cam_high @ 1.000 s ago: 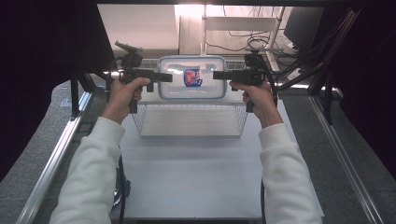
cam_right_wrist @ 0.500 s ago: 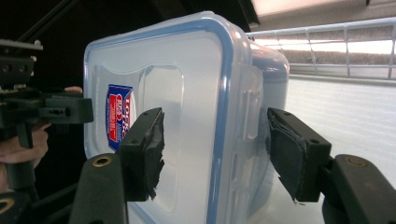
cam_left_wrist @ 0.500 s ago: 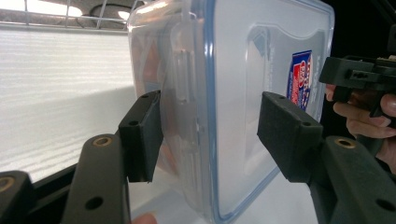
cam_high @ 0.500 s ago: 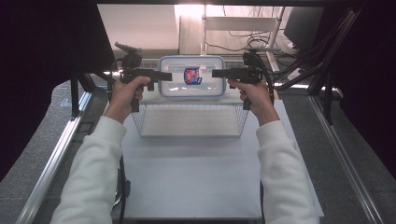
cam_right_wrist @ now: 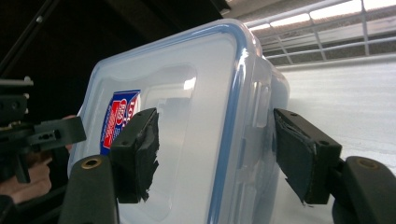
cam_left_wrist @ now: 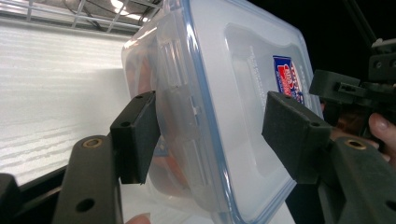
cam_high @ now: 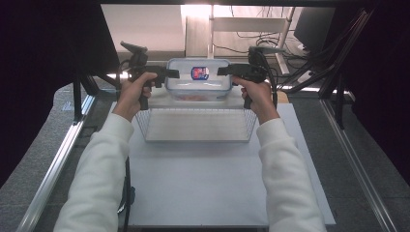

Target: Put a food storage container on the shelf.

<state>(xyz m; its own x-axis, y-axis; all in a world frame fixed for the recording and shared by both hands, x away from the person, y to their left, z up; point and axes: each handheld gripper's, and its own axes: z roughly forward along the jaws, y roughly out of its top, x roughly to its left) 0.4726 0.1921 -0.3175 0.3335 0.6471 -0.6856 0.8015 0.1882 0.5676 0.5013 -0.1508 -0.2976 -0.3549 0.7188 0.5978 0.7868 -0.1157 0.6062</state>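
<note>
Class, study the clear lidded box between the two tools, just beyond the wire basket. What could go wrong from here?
1. The left tool and right tool have just been opening their jaws around the clear plastic lidded box. If it is not fully resting, it could tilt or drop.
2. The silver wire basket sits close in front, so hands pulling back might snag its rim.

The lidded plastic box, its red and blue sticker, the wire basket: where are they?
Plastic box (cam_high: 198,82), high view, on its clear lid.
Sticker (cam_high: 199,73), high view, on its middle.
Wire basket (cam_high: 196,140), high view, on its near rim.
</note>
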